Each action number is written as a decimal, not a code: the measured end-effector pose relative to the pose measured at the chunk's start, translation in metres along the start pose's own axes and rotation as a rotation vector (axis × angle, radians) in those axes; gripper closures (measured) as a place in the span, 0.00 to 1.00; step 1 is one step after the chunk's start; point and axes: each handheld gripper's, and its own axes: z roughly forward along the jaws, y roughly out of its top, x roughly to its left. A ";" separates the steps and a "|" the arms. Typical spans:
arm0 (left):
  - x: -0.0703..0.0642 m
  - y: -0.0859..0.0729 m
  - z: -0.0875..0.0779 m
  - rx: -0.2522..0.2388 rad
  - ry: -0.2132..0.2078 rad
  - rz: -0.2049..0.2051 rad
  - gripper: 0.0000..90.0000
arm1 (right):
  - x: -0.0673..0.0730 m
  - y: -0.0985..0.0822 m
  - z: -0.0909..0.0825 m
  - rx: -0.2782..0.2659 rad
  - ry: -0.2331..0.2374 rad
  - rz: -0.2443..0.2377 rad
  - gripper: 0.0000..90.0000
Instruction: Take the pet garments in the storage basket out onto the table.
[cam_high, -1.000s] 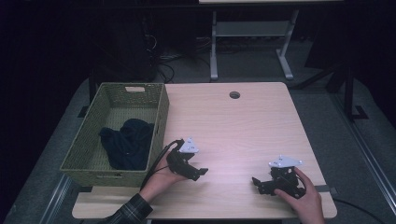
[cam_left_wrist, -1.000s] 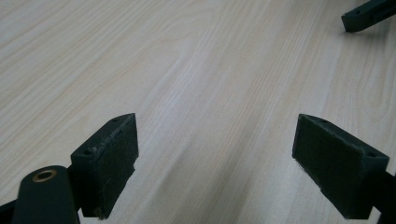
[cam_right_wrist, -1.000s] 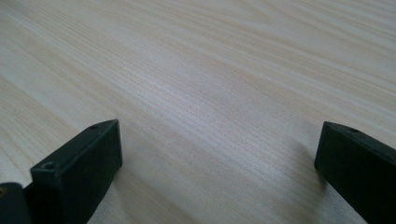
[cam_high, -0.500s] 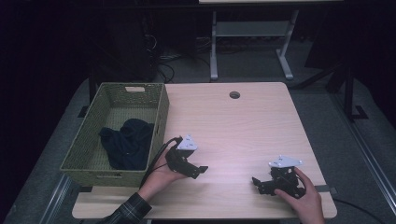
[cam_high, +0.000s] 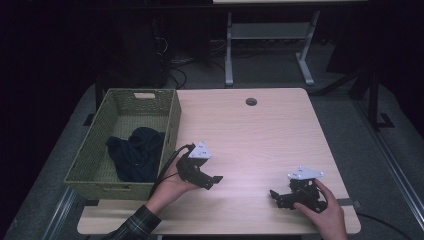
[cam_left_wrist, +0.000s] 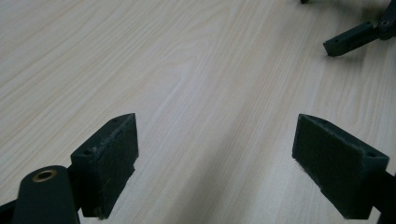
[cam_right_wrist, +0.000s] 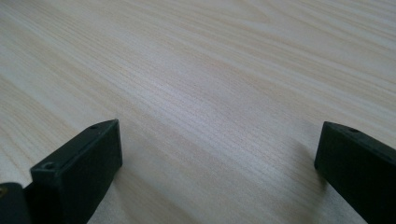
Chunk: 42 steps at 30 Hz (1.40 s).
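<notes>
On the pale wooden table (cam_high: 250, 140) my left gripper (cam_high: 214, 181) rests just right of a green woven basket (cam_high: 172, 117), held by a hand in a plaid sleeve. Its jaws stand wide apart over bare wood, left gripper (cam_left_wrist: 215, 158) open with nothing between them. A dark cloth (cam_high: 136, 152) lies bunched inside the basket. Near the front right edge my right gripper (cam_high: 276, 197) sits low on the table, right gripper (cam_right_wrist: 217, 158) open and empty too. The right gripper's fingers (cam_left_wrist: 350, 39) show far off in the left gripper view.
A round cable hole (cam_high: 251, 101) sits at the table's far middle. Behind the table stands a white metal frame (cam_high: 270, 45) on dark floor with cables. Bare wood stretches between and beyond both grippers.
</notes>
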 end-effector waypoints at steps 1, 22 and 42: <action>0.000 0.000 0.000 0.001 0.001 0.001 0.16 | 0.000 0.000 0.000 0.000 0.000 0.000 0.01; 0.000 0.013 -0.011 0.007 0.000 0.026 0.16 | 0.000 0.000 0.000 0.000 0.000 0.000 0.01; 0.007 0.024 -0.022 -0.009 0.002 0.019 0.16 | 0.000 0.000 0.000 -0.001 0.000 0.000 0.01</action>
